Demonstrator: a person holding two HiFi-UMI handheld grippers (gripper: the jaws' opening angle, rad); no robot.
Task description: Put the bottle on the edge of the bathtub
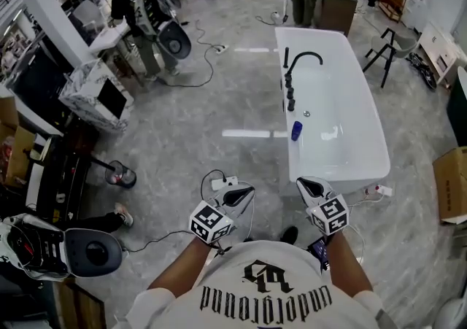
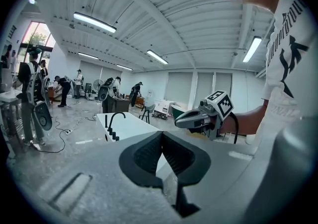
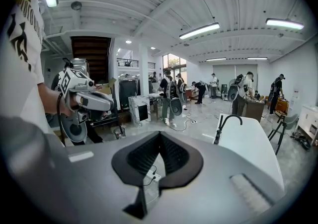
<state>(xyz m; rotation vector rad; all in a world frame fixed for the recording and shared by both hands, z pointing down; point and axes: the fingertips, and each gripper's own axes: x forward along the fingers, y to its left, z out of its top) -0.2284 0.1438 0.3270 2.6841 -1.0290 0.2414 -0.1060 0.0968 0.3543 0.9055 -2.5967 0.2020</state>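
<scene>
Bottom of the head view, 6 o'clock: the person's shirt, both arms out front. L claw (image 1: 241,192) at approx 11 from the body, jaws pressed together, nothing btw them; its own view shows the pads meeting tip to tip. R claw (image 1: 309,187) at 1, same story: pinched closed, empty. Both are low over the floor, w/ a power strip (image 1: 221,183) just beside the L one. Ahead at 12 to 1 is the tub (image 1: 343,176), white, its near end close to the R claw but not touching. And there's the bottle (image 1: 296,130): small, blue, upright, at 12, hard against the tub's left long side, well apart from both claws. On the rim or just inside the wall? Can't tell from up here, and neither gripper view picks it out. So, progress: no grip, no contact, nobody's got the bottle. If it's down in the basin, I'd say the whole job's left: close in, open up, grab, lift, set it on the rim. If it's on the rim already, nothing's left to do. Tub otherwise: a drain (image 1: 306,114), looks dry, nothing else in it. Past the bottle, a black tap (image 1: 300,61) w/ knobs on that same left rim. Out at 2, a cardboard box (image 1: 452,185), insides not visible. Far end, 10 to 12: other people at benches.
</scene>
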